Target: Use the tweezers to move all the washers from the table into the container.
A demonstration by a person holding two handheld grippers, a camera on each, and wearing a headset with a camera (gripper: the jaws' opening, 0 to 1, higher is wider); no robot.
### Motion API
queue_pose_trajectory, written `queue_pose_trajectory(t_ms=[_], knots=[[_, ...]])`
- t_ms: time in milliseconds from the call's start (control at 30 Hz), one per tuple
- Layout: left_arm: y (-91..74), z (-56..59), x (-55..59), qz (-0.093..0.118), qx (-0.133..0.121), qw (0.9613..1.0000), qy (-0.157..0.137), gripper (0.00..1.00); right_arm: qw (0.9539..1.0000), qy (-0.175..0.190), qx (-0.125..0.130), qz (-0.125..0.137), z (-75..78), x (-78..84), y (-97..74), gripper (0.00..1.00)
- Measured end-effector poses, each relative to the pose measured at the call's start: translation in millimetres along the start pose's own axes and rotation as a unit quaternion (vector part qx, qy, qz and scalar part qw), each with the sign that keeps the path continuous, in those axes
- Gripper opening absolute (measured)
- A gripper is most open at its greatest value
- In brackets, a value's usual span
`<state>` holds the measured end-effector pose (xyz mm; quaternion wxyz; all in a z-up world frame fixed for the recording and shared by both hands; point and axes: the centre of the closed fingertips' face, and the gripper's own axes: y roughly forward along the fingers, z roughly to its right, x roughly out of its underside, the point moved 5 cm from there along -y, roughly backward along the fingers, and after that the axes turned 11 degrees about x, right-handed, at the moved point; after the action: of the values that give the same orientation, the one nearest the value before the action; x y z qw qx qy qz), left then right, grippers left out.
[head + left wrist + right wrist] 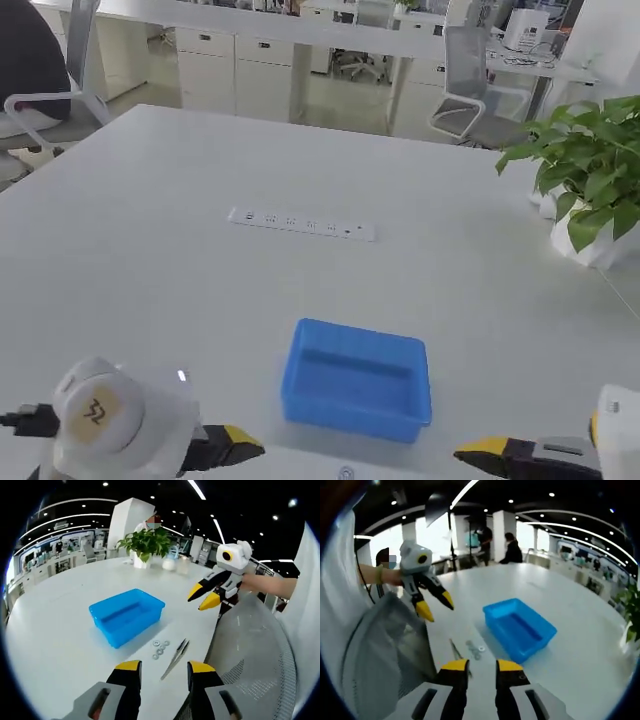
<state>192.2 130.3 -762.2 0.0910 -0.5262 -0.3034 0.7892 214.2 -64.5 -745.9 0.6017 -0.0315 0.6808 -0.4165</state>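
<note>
Silvery tweezers (175,659), seemingly slim, straight.

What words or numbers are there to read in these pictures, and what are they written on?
"32", tilted, my best reading: on the round tan disc on top of the left gripper.
Marks on the long white power strip lying on the white table: too small to read.
On the blue plastic container: no writing that I can see.
</note>
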Motion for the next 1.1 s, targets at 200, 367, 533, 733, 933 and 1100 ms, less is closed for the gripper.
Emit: queue_pose_trajectory(t_ms=[200, 367, 533, 733, 933, 1100], knots=[[16.8, -1.6, 4.3, -0.033, 0.026, 0.9991, 0.01, 0.24, 0.9983, 0.007, -0.056, -0.013, -16.0, -1.2, 33.8, 0.16], [27.9, -1.7, 12.6, -0.08, 0.042, 0.9955, 0.029, 0.23, 0.9942, -0.036, -0.087, -0.052, -27.0, 4.4, 50.5, 0.16], [36.1, -5.0, 22.7, -0.131, 0.042, 0.9888, 0.058, 0.17, 0.9859, -0.099, -0.098, -0.093, -33.5, 14.4, 59.5, 0.16], [44.0, -7.3, 28.4, -0.17, 0.042, 0.9781, 0.113, 0.12, 0.9759, -0.141, -0.11, -0.126, -39.9, 23.6, 65.5, 0.17], [49.3, -12.0, 31.4, -0.201, 0.037, 0.9671, 0.151, 0.06, 0.9716, -0.156, -0.113, -0.137, -42.6, 28.9, 70.5, 0.16], [52.0, -12.8, 32.5, -0.215, 0.043, 0.9597, 0.176, 0.0, 0.9704, -0.163, -0.111, -0.14, -42.5, 30.9, 74.3, 0.16]])
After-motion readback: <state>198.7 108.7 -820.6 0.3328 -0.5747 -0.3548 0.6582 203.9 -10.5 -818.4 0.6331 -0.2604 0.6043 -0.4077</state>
